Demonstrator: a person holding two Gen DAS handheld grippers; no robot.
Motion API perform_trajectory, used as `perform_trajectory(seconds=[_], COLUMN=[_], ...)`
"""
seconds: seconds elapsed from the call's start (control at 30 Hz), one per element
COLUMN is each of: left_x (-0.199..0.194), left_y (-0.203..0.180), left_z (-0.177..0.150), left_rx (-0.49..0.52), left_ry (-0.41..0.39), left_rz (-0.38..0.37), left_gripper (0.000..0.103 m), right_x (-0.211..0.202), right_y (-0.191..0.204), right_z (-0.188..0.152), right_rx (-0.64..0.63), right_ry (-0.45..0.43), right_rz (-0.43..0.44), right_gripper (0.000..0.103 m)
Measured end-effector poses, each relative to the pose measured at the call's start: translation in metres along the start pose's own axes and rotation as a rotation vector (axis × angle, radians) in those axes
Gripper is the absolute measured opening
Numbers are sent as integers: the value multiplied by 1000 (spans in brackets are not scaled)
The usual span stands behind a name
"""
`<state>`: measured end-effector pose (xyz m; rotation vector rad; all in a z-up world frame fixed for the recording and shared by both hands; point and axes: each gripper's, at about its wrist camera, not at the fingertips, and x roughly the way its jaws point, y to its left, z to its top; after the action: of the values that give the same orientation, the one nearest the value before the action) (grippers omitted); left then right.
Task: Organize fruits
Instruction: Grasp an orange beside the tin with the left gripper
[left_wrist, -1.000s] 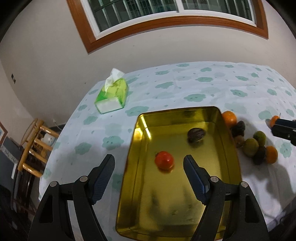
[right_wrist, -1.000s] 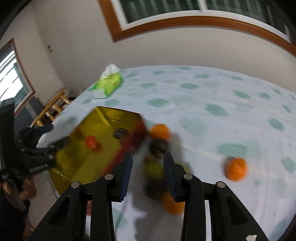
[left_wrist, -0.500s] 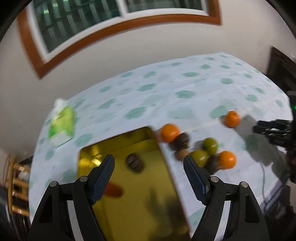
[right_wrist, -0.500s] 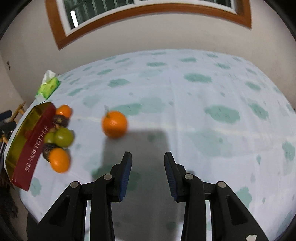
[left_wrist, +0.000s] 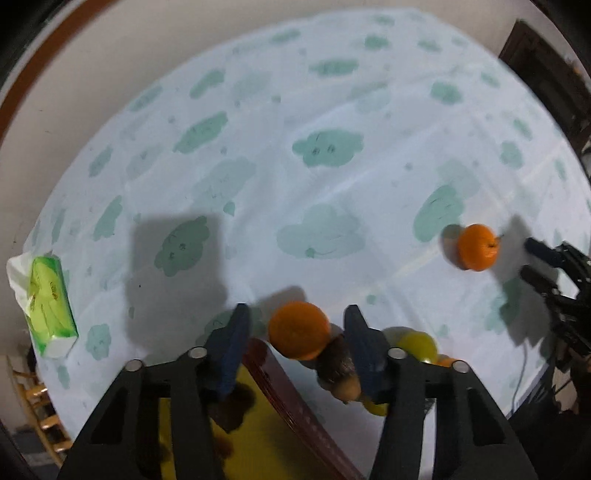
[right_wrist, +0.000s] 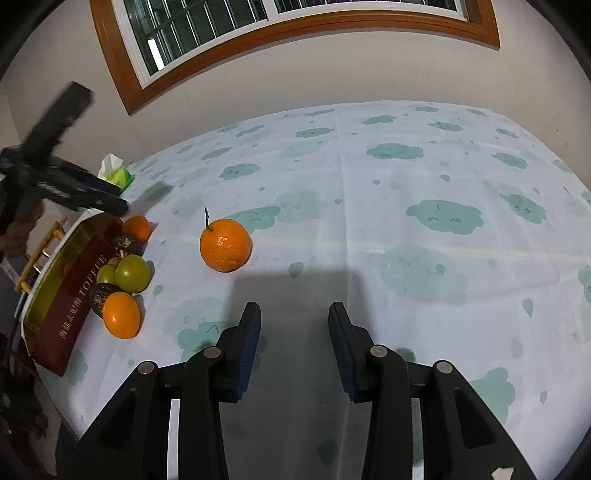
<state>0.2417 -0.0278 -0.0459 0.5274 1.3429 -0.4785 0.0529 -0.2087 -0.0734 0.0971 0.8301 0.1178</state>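
Note:
My left gripper (left_wrist: 297, 325) is open, its fingers on either side of an orange (left_wrist: 298, 335) beside the gold tin's (left_wrist: 266, 435) red wall, not touching it. Dark fruits (left_wrist: 336, 367) and green fruits (left_wrist: 419, 345) lie just behind. A lone stemmed orange (left_wrist: 476, 246) sits to the right. In the right wrist view my right gripper (right_wrist: 294, 325) is open and empty, low over the cloth, with the lone orange (right_wrist: 225, 244) ahead to the left. The fruit cluster (right_wrist: 127, 273) lies against the tin (right_wrist: 79, 291), under the left gripper (right_wrist: 74, 192).
A green tissue pack (left_wrist: 48, 306) lies at the table's left edge, also in the right wrist view (right_wrist: 116, 173). A wooden chair (right_wrist: 40, 254) stands beyond the tin. The cloud-print tablecloth (right_wrist: 424, 221) covers the round table. The wall and window are behind.
My left gripper swung right from over the tin and dropped to straddle the orange by the tin wall. My right gripper pulled back from the cluster and now faces the lone orange.

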Motion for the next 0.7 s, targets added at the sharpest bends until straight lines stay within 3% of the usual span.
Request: perform_trajectory(seconds=[0.13,0.4,0.57,0.7], left_x=[24,53,48,36], left_y=[1,1,6,3], left_z=[8,5,-1,-12], left_rx=[28,28,-13,-61], left_ry=[100,212,156,71], left_rz=[-4,-59,-91,-85], left_gripper=[52,53,44,43], right_x=[0,-1,0,0], right_y=[-2,-7,-8,-6], right_z=[0,1,1,0], right_rx=[10,37,40,35], right_ry=[-3,-6,-9,-10], right_rz=[25,64,69,67], right_gripper=[40,41,44,44])
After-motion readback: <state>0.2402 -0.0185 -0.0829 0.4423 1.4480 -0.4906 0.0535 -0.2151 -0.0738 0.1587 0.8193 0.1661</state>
